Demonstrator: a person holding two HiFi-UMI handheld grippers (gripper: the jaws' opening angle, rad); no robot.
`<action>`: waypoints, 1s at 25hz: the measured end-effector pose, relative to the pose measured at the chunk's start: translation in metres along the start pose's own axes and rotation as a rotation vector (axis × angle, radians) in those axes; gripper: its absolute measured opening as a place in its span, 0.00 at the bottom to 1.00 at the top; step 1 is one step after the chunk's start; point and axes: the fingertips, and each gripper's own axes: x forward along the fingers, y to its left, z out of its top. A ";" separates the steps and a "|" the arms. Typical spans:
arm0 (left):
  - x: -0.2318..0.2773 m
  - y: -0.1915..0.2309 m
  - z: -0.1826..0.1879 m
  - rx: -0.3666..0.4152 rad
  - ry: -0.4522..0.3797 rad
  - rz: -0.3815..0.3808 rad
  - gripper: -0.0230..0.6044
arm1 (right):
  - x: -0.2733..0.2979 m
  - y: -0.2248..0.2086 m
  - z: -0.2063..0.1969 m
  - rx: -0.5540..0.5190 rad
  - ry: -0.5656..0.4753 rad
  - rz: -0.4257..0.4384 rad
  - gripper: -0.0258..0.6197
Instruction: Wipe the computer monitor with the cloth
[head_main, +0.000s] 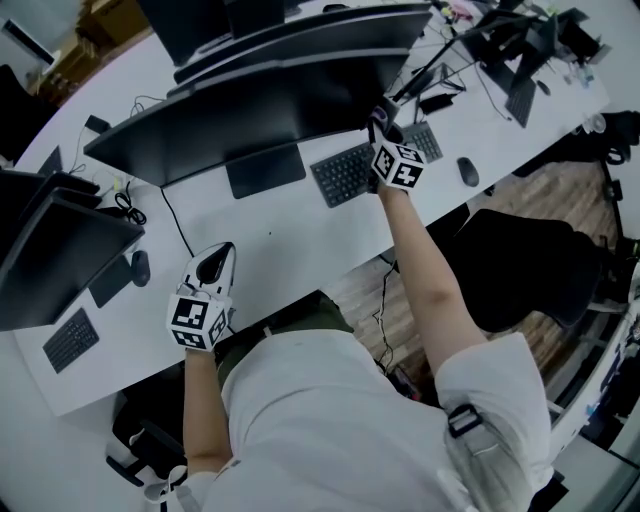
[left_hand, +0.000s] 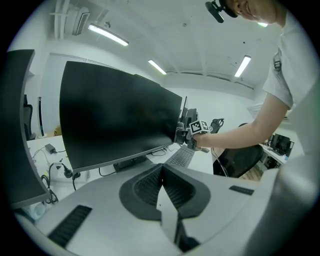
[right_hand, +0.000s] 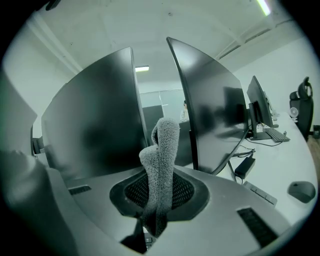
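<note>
A wide dark monitor (head_main: 250, 110) stands on the white desk (head_main: 300, 240). My right gripper (head_main: 385, 118) is raised at the monitor's right end, shut on a grey fluffy cloth (right_hand: 161, 160) that sticks up between its jaws. In the right gripper view the screen (right_hand: 95, 125) is close on the left, and the cloth tip is by its edge. Whether it touches, I cannot tell. My left gripper (head_main: 214, 266) lies low over the desk front, well short of the monitor (left_hand: 115, 120). Its jaws (left_hand: 161, 177) are shut with nothing in them.
A keyboard (head_main: 350, 170) and a mouse (head_main: 467, 172) lie under the right arm. More monitors (head_main: 50, 260), a small keyboard (head_main: 70, 340) and a mouse (head_main: 140, 267) sit at the left. A black chair (head_main: 530, 265) stands to the right. A second monitor (right_hand: 215, 110) backs the first.
</note>
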 end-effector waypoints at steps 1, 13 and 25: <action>0.000 -0.001 0.001 0.001 -0.007 -0.001 0.04 | -0.002 0.001 0.006 -0.007 -0.008 0.003 0.13; 0.004 -0.004 0.020 0.009 -0.070 -0.019 0.04 | -0.032 0.023 0.095 -0.125 -0.146 0.045 0.13; 0.012 -0.009 0.051 0.046 -0.119 -0.044 0.04 | -0.056 0.040 0.180 -0.230 -0.270 0.065 0.13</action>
